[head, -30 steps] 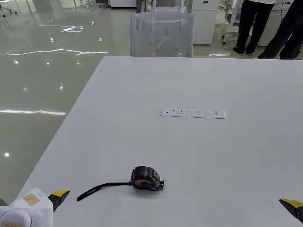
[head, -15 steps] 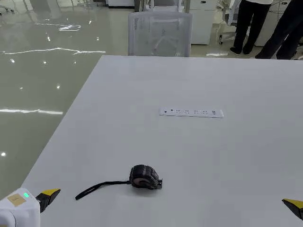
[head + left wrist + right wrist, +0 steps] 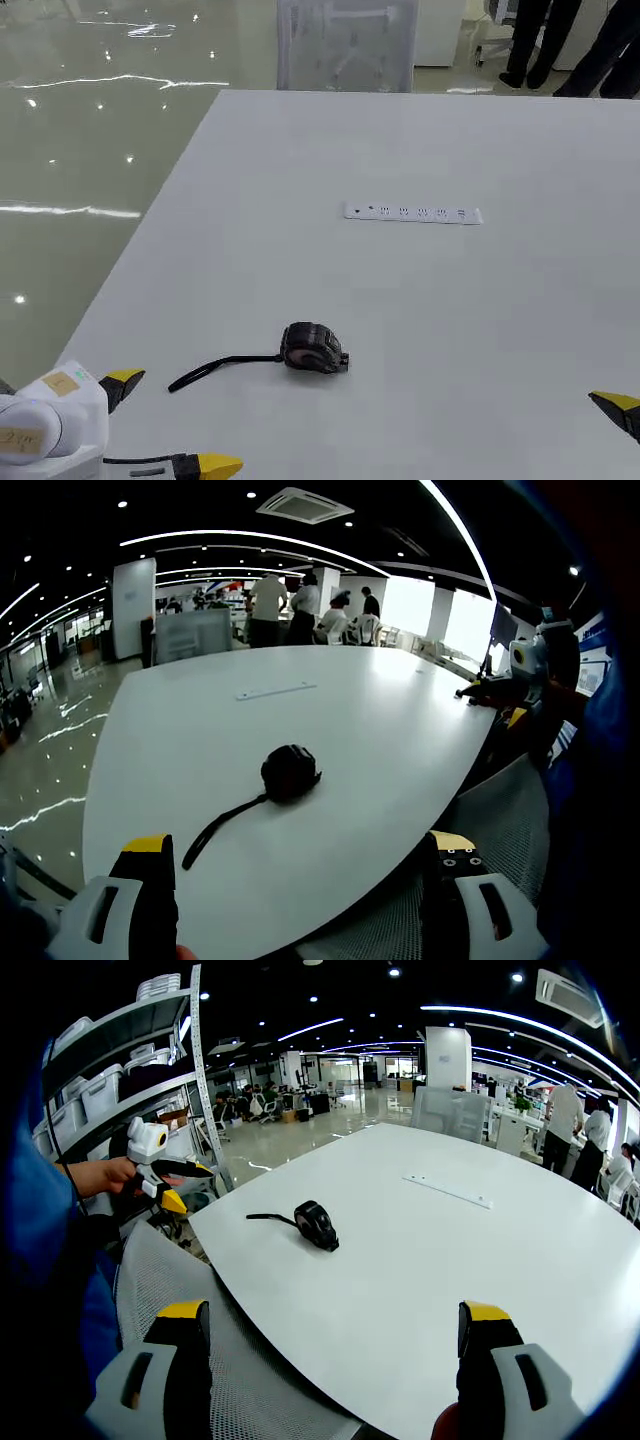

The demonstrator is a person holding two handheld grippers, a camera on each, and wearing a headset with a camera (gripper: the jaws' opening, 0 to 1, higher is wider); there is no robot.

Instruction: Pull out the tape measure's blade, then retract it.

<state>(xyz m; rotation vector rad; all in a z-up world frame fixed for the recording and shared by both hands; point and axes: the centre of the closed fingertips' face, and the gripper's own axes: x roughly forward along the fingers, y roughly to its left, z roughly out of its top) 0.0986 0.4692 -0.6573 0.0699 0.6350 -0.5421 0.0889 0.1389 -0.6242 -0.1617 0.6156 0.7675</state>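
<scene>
One black tape measure (image 3: 316, 1224) lies on a white table (image 3: 430, 1270) in the right gripper view. It sits near the table's edge with its blade retracted and its black strap (image 3: 268, 1218) trailing flat beside it. No brand on the case can be read. The right gripper (image 3: 335, 1312) is wide open at the bottom of the view. Its two yellow-tipped jaws are far apart, hold nothing and are well short of the tape measure. One white power strip (image 3: 447, 1191) lies farther along the table, its markings too small to read. At left, a hand (image 3: 100, 1175) holds the left gripper (image 3: 190, 1186) off the table's edge, jaws spread. Behind it, one shelving unit (image 3: 130, 1060) carries white bins.

In the left gripper view, the left gripper's two jaws are also wide apart and empty. The tape measure lies ahead on the table, apart from both jaws. Several people (image 3: 270, 605) stand beyond the far end.

In the head view, the tape measure sits towards the table's near edge, strap stretched left. Both yellow tips of the left gripper show at lower left, spread wide. One tan sticker (image 3: 62, 381) on its white body bears writing too small to read. One yellow tip of the right gripper shows at the right edge. One grey mesh chair (image 3: 345, 45) stands at the far end.
</scene>
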